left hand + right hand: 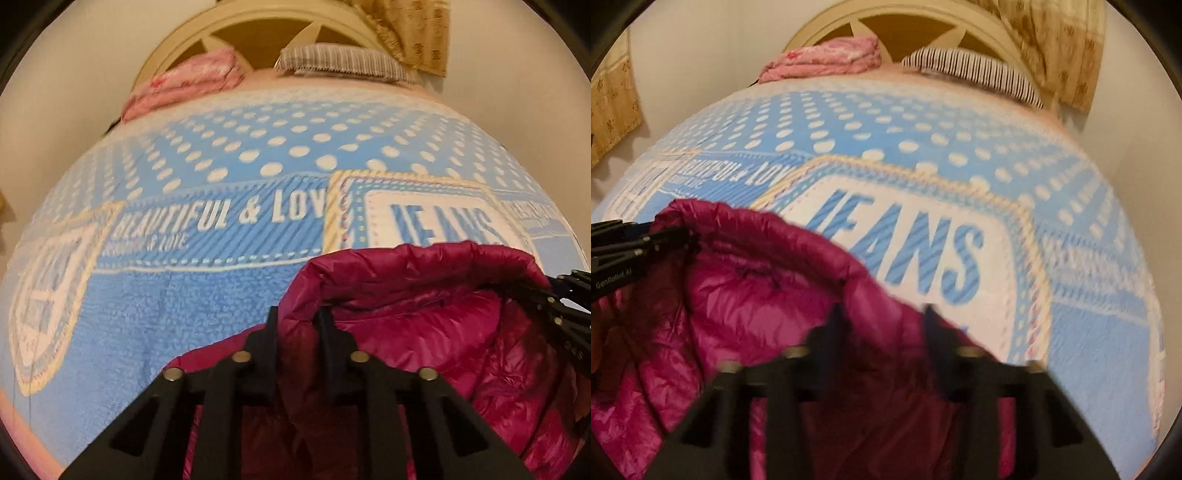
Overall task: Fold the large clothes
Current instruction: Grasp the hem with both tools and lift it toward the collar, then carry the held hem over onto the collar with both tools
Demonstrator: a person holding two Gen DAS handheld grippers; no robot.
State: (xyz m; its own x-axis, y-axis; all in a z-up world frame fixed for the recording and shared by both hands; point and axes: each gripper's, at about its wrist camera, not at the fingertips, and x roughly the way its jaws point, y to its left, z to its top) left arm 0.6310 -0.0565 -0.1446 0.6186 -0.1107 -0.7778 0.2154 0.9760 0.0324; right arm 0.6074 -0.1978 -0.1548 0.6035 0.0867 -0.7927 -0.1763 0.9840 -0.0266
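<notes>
1. Magenta puffer jacket (424, 314): lifted at its upper edge over the blue dotted blanket (184, 302).
2. Left gripper (299, 317): jaws pinched on the jacket's edge.
3. Right gripper (882, 314): blurred; jaws clamped on the jacket's edge.
4. Pink bedding (827, 59) and striped pillow (979, 70): lying by the headboard (923, 18).

One jacket (424, 332), two claws (299, 321)

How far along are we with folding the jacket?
Early. Done: both grippers have hold of the magenta jacket along its puffy edge, left gripper and right gripper, jaws closed on the fabric. In hand: that edge is raised off the blue blanket. Left: no neat fold shows; the jacket looks bunched, so the folding remains.
</notes>
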